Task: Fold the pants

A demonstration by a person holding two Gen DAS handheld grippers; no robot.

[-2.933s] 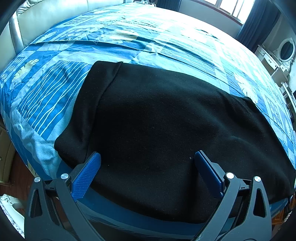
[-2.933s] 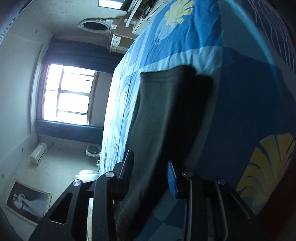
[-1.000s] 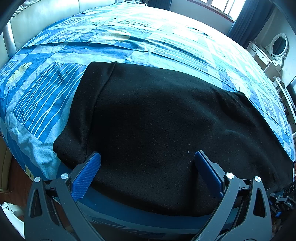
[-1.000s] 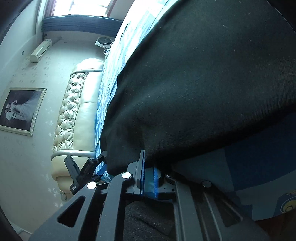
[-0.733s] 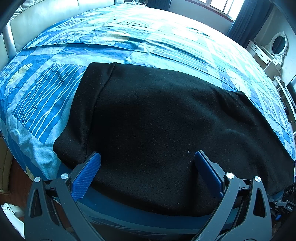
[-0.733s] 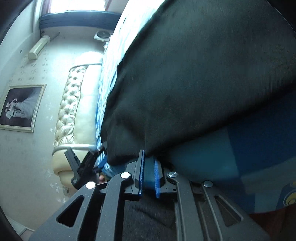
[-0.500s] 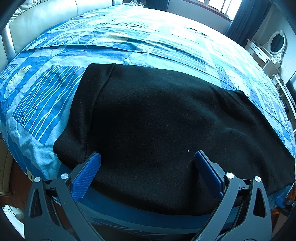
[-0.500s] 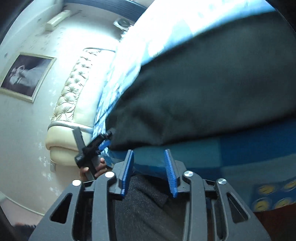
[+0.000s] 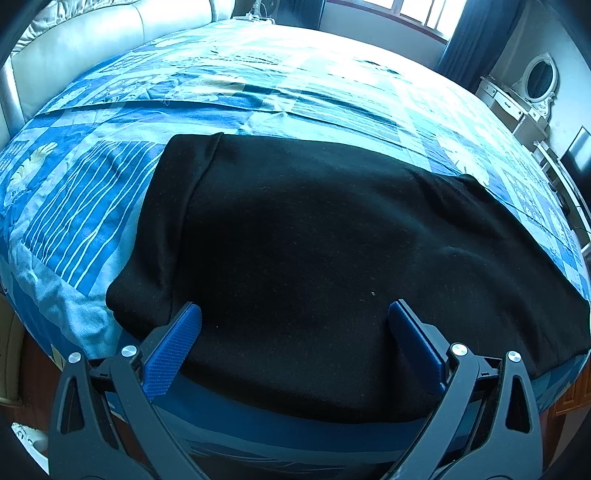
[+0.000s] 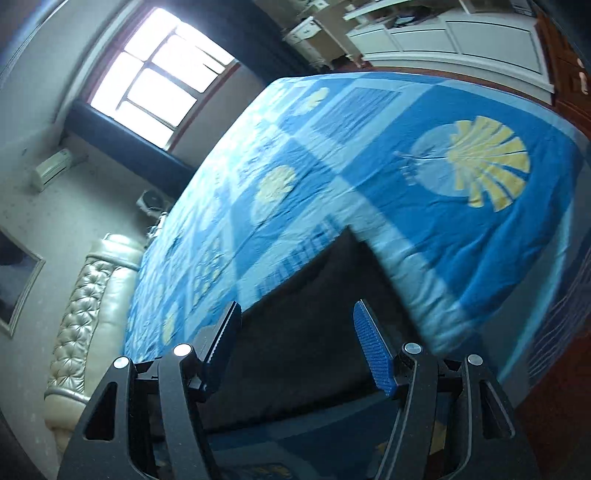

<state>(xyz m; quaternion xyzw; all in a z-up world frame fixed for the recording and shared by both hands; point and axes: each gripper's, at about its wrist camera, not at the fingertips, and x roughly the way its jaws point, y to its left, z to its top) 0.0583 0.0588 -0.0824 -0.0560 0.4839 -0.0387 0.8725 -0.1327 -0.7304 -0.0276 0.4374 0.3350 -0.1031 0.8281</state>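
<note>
Black pants (image 9: 314, 251) lie folded flat on the blue patterned bedspread (image 9: 258, 96), reaching to the near edge of the bed. My left gripper (image 9: 295, 314) hovers wide open over their near edge, with nothing pressed between its blue pads (image 9: 173, 347). In the right wrist view, the pants (image 10: 314, 332) show as a dark shape with one corner toward the bed's end. My right gripper (image 10: 295, 314) is above that part, its jaws opening, and its pads (image 10: 373, 354) do not press on the cloth.
A cream tufted headboard (image 10: 81, 306) stands at one end of the bed. A window (image 10: 159, 70) with dark curtains is behind it. White cabinets (image 10: 443, 33) and a dressing table with an oval mirror (image 9: 539, 79) line the far side. Wooden floor (image 10: 546, 406) runs beside the bed.
My right gripper let go of the pants' edge, opened, and swung far along the bed, so its view now faces the bed's end. The left gripper has kept still.
</note>
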